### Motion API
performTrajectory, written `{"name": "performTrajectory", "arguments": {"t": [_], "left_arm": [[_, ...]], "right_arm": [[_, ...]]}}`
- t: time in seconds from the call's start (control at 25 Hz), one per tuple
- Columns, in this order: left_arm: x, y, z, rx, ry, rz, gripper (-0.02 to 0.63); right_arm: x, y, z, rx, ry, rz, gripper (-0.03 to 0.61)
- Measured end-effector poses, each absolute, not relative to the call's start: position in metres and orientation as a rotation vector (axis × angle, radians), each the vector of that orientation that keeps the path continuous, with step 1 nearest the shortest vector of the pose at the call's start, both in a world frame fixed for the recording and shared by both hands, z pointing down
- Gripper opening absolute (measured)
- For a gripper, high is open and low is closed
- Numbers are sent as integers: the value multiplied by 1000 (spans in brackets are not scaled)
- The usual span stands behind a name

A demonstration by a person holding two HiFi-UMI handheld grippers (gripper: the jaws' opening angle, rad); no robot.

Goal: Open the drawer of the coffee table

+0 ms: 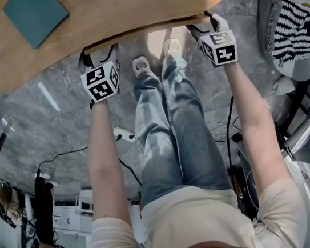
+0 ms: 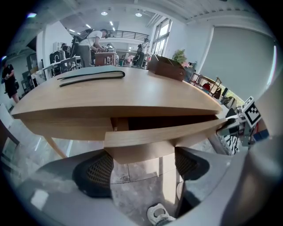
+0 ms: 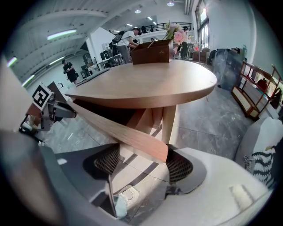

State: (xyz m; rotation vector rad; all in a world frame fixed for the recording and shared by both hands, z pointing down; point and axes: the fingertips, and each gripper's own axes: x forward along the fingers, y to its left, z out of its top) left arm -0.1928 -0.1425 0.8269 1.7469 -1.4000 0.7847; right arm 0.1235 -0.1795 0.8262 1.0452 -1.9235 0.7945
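The oval wooden coffee table [image 1: 127, 15] fills the top of the head view. Its drawer [image 1: 147, 31] stands pulled out a little from under the top, with a dark gap showing behind the drawer front [image 2: 163, 131]. My left gripper [image 1: 99, 59] is shut on the drawer's left end, the wood [image 2: 141, 152] filling the space between its pads [image 2: 99, 170]. At the right end, my right gripper [image 1: 209, 25] is shut on the drawer front [image 3: 146, 148], with the pads [image 3: 179, 167] against it. Each gripper also shows small in the other's view.
A teal book [image 1: 35, 17] lies on the tabletop, and a wooden box with flowers [image 3: 152, 50] stands at its far side. The table leg [image 3: 170, 123] rises behind the drawer. My legs and shoes [image 1: 142, 66] are between the grippers. A striped cushion [image 1: 292, 19] lies at right.
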Motion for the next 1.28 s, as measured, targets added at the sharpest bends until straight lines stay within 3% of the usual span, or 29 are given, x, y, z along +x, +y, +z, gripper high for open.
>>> {"name": "performTrajectory", "arguments": {"t": [1.28], "left_arm": [[-181,-41,830,1662,-1335,834,437]], "right_arm": [[136,-79,832,990,-1847,856,327]]}}
